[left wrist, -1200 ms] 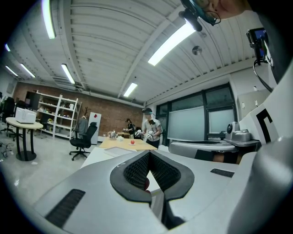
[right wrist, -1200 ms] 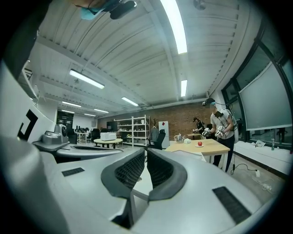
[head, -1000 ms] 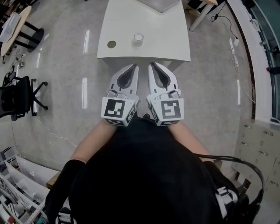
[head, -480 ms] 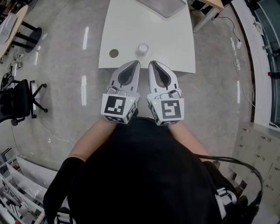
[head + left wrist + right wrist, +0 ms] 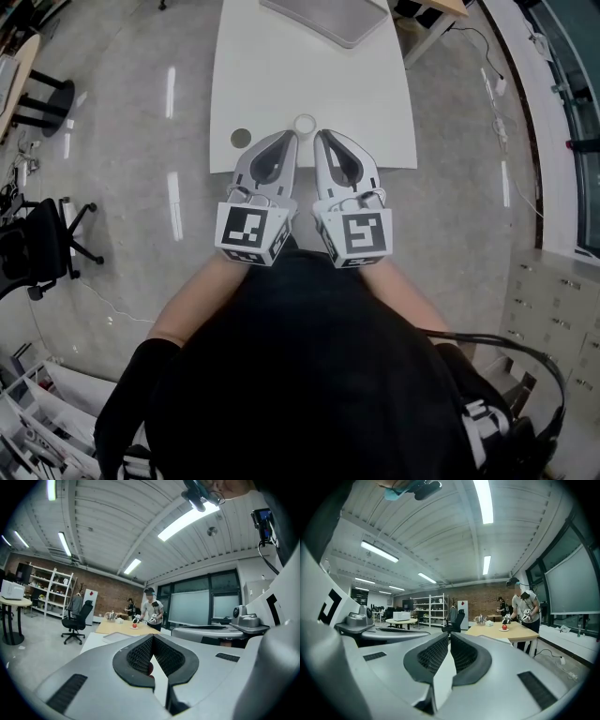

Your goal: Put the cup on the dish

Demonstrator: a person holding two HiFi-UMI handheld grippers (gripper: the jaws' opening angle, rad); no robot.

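on the white table (image 5: 309,75), the dish (image 5: 241,138) lies near the front-left edge, the left gripper (image 5: 287,137) has its jaws pressed together and empty, the cup (image 5: 304,123) stands right of the dish, and the right gripper (image 5: 321,135) is likewise closed, empty.

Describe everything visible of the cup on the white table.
The cup is small, round and whitish. It is seen from above, so only its rim and pale inside show; material and contents cannot be told. It stands upright near the near edge of the table, right of the small dark round dish and apart from it. The left gripper and right gripper point towards it, both shut, neither holding it.
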